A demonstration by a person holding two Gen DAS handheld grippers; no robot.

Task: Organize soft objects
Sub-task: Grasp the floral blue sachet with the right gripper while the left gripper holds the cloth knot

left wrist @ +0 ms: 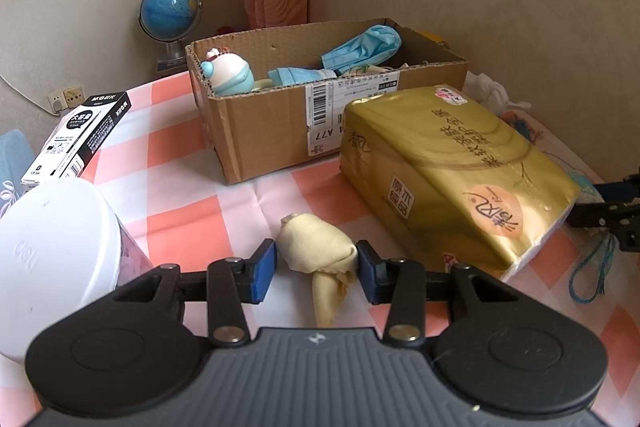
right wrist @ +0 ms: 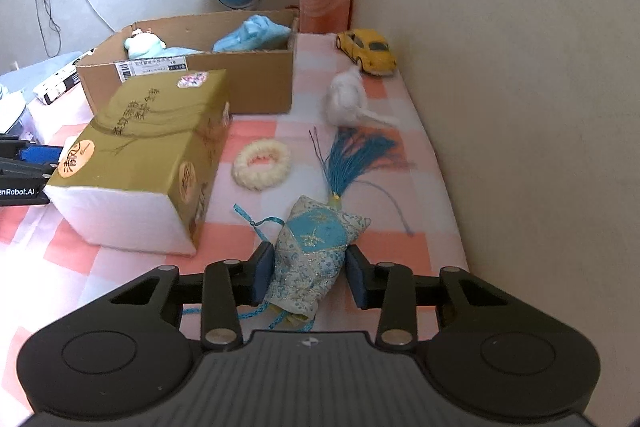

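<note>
A knotted pale yellow cloth (left wrist: 320, 259) lies on the checked tablecloth between the fingers of my left gripper (left wrist: 316, 267); the jaws are open around it, close to its sides. A blue brocade sachet (right wrist: 312, 251) with a teal tassel (right wrist: 352, 155) lies between the open fingers of my right gripper (right wrist: 308, 277). The cardboard box (left wrist: 260, 131) behind holds blue face masks (left wrist: 360, 51) and a small plush toy (left wrist: 228, 73). It also shows in the right wrist view (right wrist: 256, 83). A cream scrunchie (right wrist: 262, 165) and a white fluffy piece (right wrist: 346, 99) lie on the table.
A gold tissue pack (left wrist: 452, 167) stands between the two grippers, also in the right wrist view (right wrist: 140, 155). A white tub (left wrist: 52, 251) and a black-and-white pen box (left wrist: 80, 139) sit left. A globe (left wrist: 170, 13) stands behind. A yellow toy car (right wrist: 368, 49) is by the right wall.
</note>
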